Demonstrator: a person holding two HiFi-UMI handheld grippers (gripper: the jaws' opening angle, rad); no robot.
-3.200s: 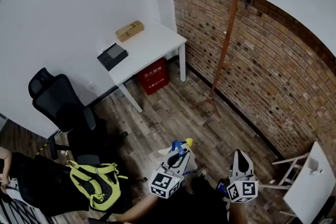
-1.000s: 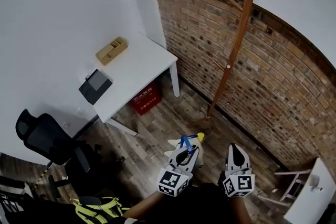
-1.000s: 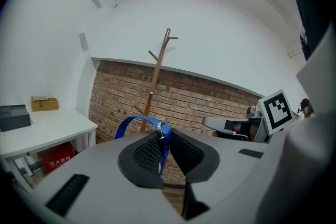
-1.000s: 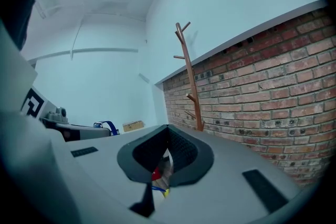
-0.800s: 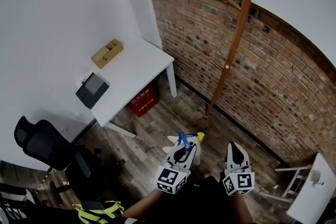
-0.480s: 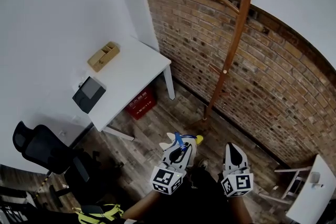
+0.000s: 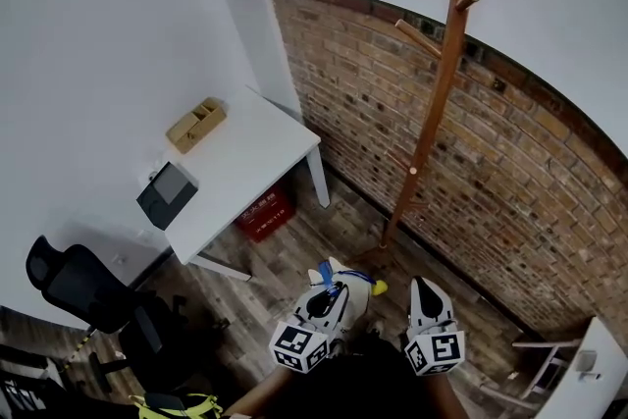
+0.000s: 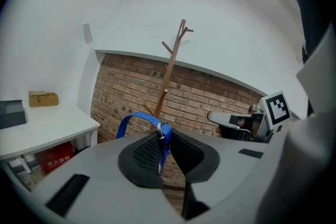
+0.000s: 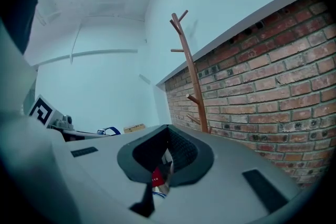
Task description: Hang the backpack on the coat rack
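The backpack point(image 7: 182, 402) shows at the near left edge, well apart from the far coat rack point(image 7: 442, 83). I judge it soft and floppy, best taken by its top loop. My left gripper point(image 7: 334, 275) pinches a blue strap point(image 8: 137, 117). My right gripper point(image 7: 424, 289) is closed and empty. I hold both low, pointing toward the rack.

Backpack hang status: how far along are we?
Done: left tool is shut on the blue strap. In hand: strap held up facing the coat rack, well short of it. Left: close in, loop it over a peg; all visible pegs are bare.
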